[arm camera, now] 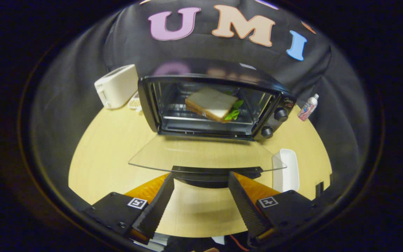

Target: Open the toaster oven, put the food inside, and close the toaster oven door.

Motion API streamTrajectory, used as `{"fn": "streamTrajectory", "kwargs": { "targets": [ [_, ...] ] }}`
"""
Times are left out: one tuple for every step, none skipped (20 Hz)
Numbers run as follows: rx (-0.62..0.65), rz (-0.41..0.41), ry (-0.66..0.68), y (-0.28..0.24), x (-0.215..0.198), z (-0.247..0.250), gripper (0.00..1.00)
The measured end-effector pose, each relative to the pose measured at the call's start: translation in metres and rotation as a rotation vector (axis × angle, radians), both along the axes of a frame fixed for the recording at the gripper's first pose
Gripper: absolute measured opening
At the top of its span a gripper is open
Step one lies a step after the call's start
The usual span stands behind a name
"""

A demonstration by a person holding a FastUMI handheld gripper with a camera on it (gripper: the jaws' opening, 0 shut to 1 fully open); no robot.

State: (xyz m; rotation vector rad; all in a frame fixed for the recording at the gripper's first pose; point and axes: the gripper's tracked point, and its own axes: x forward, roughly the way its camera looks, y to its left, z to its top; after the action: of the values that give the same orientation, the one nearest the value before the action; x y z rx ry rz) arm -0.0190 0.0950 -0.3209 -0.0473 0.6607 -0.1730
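Observation:
A black toaster oven (275, 101) stands on the round wooden table with its glass door (205, 154) folded down flat toward me. Inside, on the wire rack, lies a sandwich (212, 103) of white bread with green lettuce sticking out at its right. The door's black handle (217, 173) lies at the door's near edge, just ahead of my fingertips. My gripper (201, 180) is open, its two black ribbed fingers (157, 204) spread wide below the handle, with nothing between them.
A white pop-up toaster (117, 85) stands left of the oven. A white rectangular tray (287, 168) lies on the table right of the open door. A small bottle (308, 106) stands at the far right table edge. Two knobs (280, 114) sit on the oven's right panel.

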Motion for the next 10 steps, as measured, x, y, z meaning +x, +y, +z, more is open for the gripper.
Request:
{"fn": "streamTrajectory", "kwargs": {
  "targets": [
    [-0.006,0.001,-0.025,-0.001,0.004,0.007,1.0],
    [-0.015,0.003,-0.035,0.0,0.007,0.009,1.0],
    [-0.024,0.005,-0.04,0.001,0.01,0.012,1.0],
    [-0.034,0.009,-0.045,0.001,0.011,0.015,1.0],
    [-0.037,0.008,-0.05,0.001,0.012,0.018,1.0],
    [-0.034,0.004,-0.063,0.001,0.014,0.021,1.0],
    [-0.031,0.003,-0.083,0.001,0.017,0.026,1.0],
    [-0.024,-0.004,-0.101,0.0,0.02,0.03,1.0],
    [-0.016,-0.011,-0.125,0.0,0.024,0.035,1.0],
    [-0.009,-0.017,-0.149,-0.001,0.028,0.04,1.0]
  ]
}}
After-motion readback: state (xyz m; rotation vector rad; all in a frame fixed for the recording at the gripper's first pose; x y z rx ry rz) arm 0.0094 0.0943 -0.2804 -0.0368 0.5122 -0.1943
